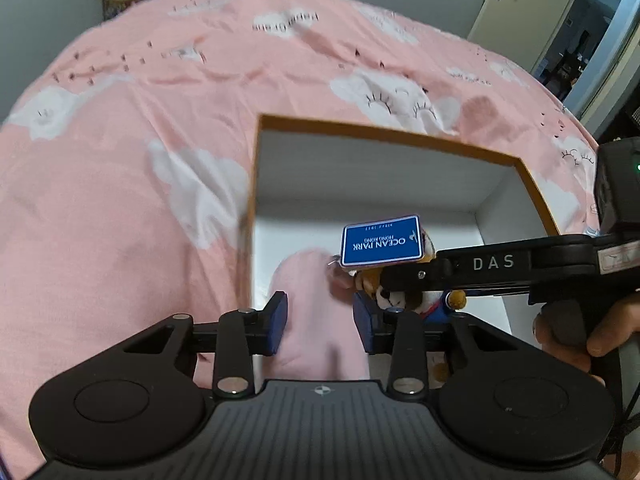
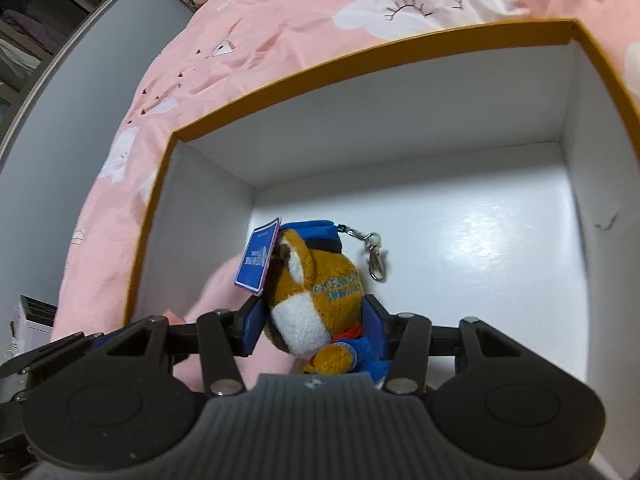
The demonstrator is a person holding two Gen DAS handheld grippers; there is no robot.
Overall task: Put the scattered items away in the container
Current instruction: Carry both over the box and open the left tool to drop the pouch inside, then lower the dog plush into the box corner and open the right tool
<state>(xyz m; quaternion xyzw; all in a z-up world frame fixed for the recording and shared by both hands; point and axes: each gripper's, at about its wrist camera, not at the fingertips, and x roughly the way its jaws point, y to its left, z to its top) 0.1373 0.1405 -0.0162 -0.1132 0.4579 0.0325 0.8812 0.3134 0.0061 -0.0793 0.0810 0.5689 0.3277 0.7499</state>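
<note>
Over the white-lined box (image 2: 400,152) on a pink bed (image 1: 120,160), the right gripper (image 2: 312,320) clamps a plush keychain (image 2: 316,292), not yet released. The left gripper (image 1: 320,320) straddles a pink item (image 1: 316,312) inside the box; its grip is unclear. Both drops seemingly remain.

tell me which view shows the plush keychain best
The right wrist view: the plush keychain fills the middle, face, clip and tag clear, between the right claw pads. The left wrist view shows only its blue tag and a bit of face behind that claw's arm.
</note>
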